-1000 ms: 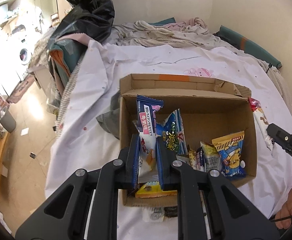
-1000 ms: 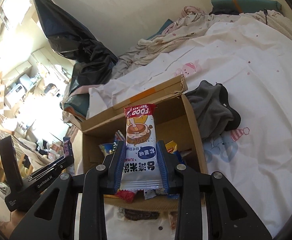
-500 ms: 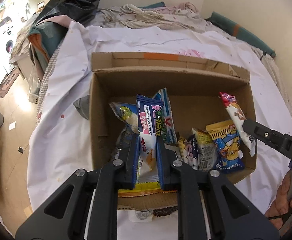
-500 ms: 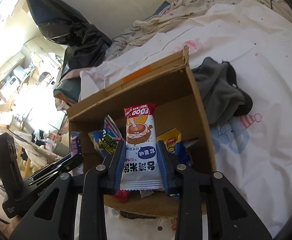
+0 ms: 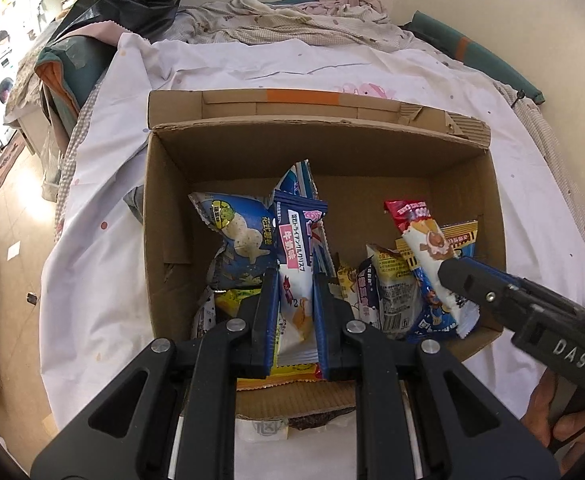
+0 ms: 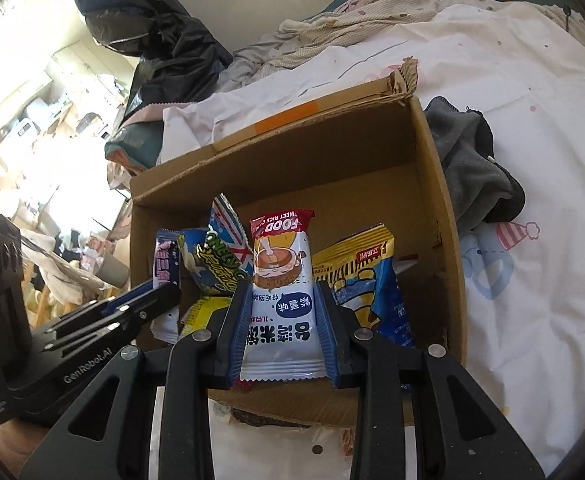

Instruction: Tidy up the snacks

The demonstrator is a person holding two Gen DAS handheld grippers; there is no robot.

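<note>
Cardboard box [image 5: 172, 208] back half bare; each hand-held gripper [image 5: 295, 280] [image 6: 282, 300] clamps a snack packet near its front wall.

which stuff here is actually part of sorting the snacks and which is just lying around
Part of the job: cardboard box; rice cake packet in right gripper; blue-topped packet in left gripper.

Lying about: grey cloth; black bag; bedsheet.

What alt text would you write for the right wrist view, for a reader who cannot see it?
The right tool grips a white and blue snack packet with a red top over an open brown cardboard box of snack packets on a white bedsheet. The left tool enters from the left, holding a small purple and white packet.
</note>
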